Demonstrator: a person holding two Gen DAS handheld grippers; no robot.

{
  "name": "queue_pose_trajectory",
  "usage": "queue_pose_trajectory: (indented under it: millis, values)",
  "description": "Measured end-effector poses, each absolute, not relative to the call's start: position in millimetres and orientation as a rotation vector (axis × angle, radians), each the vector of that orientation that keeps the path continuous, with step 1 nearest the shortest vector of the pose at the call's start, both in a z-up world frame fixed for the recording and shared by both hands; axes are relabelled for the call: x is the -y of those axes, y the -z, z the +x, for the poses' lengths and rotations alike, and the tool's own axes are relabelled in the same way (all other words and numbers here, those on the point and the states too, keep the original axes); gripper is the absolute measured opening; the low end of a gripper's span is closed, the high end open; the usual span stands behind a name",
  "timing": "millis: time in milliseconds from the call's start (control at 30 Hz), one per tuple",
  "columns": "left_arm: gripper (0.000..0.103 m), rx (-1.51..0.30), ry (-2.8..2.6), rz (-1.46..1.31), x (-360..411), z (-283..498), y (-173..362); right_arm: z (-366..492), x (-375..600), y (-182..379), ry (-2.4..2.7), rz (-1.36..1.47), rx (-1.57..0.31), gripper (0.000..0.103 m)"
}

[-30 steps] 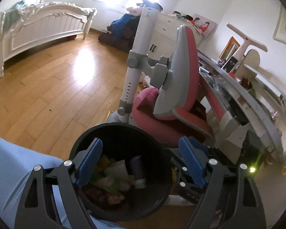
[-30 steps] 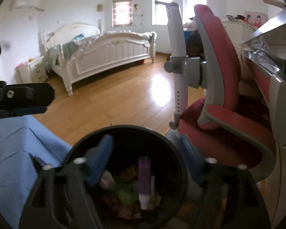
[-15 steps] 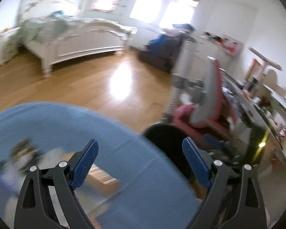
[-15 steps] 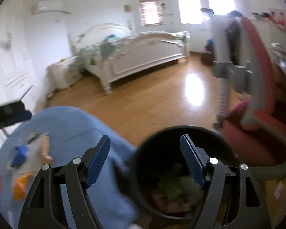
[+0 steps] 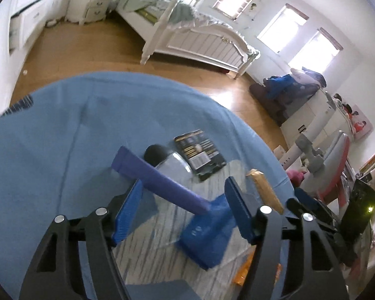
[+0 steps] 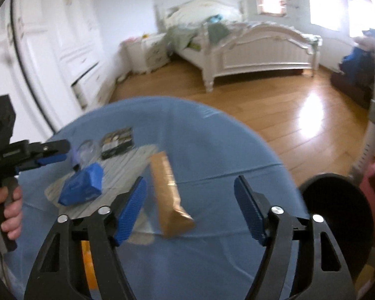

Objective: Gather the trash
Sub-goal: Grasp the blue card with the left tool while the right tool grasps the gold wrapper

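A blue-clothed table (image 5: 50, 137) carries trash. A purple tube (image 5: 160, 181), a blue packet (image 5: 207, 235), a clear bottle with a black cap (image 5: 170, 162), a dark printed packet (image 5: 200, 153) and a gold-brown wrapper (image 5: 263, 190) lie on it. My left gripper (image 5: 183, 211) is open just above the purple tube and blue packet. My right gripper (image 6: 191, 211) is open over the gold-brown wrapper (image 6: 168, 192). The black bin (image 6: 335, 215) stands at the table's right edge. The left gripper (image 6: 50, 153) also shows in the right wrist view.
A striped mat (image 6: 122, 165) lies under the trash. An orange item (image 6: 87, 265) lies near the front. A pink desk chair (image 5: 332, 165) and a desk stand to the right. A white bed (image 6: 257, 50) and wooden floor lie beyond the table.
Both grippers swung left from above the black bin to over the blue table. Both stayed open and empty. The trash items came into view.
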State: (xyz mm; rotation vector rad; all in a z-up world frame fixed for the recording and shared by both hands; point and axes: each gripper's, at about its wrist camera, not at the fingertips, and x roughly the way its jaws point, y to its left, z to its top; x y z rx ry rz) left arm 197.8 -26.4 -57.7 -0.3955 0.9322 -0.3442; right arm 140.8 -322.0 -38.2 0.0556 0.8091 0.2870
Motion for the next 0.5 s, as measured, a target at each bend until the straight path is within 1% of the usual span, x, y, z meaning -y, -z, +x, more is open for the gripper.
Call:
queue_pose_trajectory:
  millis: [67,100,133,167,233,267,300,333,400,500]
  values:
    - [0.065,-0.935,0.33,-0.386,27,203,63,152,308,44,-0.304,0.035,-0.857,0.065]
    - [0.062,-0.923,0.323,-0.365,28,201,65,156,304,46,-0.305,0.025,-0.868,0.063]
    - [0.053,-0.92,0.313,-0.344,28,201,66,155,302,49,-0.306,0.014,-0.877,0.06]
    - [0.048,-0.917,0.301,-0.319,28,199,67,156,298,51,-0.306,0.0,-0.89,0.056]
    - [0.025,-0.919,0.279,-0.296,23,197,69,156,291,56,-0.313,-0.029,-0.917,0.043]
    - [0.021,-0.924,0.285,-0.31,18,197,71,156,288,57,-0.318,-0.036,-0.927,0.039]
    - [0.014,-0.927,0.291,-0.32,12,197,73,156,285,58,-0.32,-0.043,-0.931,0.032]
    - [0.012,-0.928,0.306,-0.334,6,196,74,156,283,58,-0.32,-0.053,-0.931,0.026]
    - [0.011,-0.921,0.311,-0.33,-2,190,73,153,283,55,-0.324,-0.048,-0.922,0.02]
    - [0.007,-0.888,0.318,-0.335,-12,179,68,147,287,50,-0.338,-0.002,-0.891,0.019]
